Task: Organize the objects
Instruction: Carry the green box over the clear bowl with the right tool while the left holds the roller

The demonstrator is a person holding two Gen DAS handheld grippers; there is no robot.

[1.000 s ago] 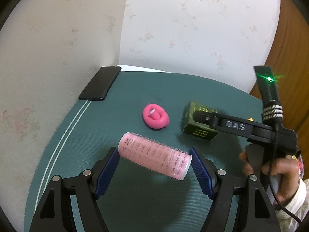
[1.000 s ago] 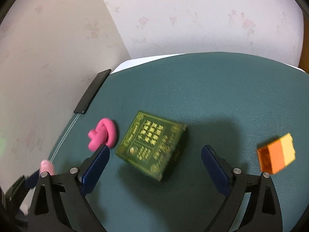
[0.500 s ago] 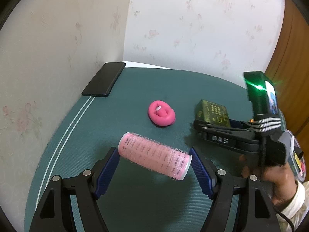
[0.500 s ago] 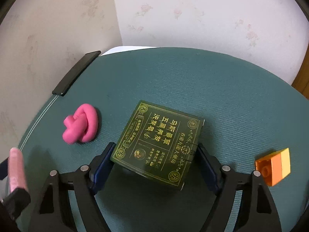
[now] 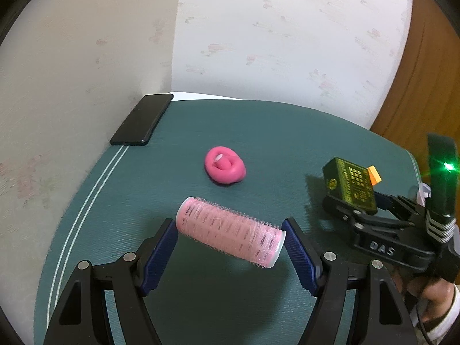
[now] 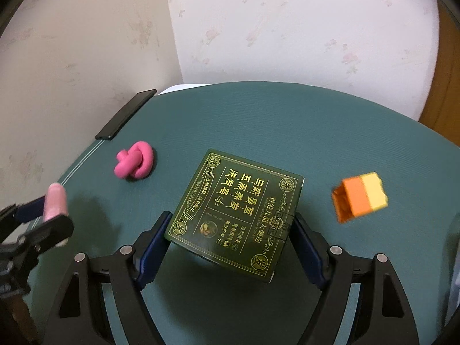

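Note:
My left gripper [image 5: 230, 238] is shut on a pink hair roller [image 5: 230, 235], gripped end to end and held above the green table cover [image 5: 178, 149]. My right gripper [image 6: 230, 233] is shut on a dark green box with gold lettering [image 6: 235, 210] and holds it off the table; both show in the left wrist view, the box [image 5: 350, 185] at the right. A pink knotted toy [image 5: 225, 169] lies on the cover beyond the roller, also visible in the right wrist view [image 6: 134, 160]. An orange and yellow block [image 6: 359, 197] lies right of the box.
A black phone [image 5: 142, 119] lies at the far left edge of the table against the wall, also seen in the right wrist view [image 6: 126, 114]. Wallpapered walls meet in a corner behind the table. A wooden door [image 5: 425, 86] stands at the right.
My right gripper has closed on the green box and lifted it off the table, moving it toward the right. My left gripper keeps holding the roller, nearly still.

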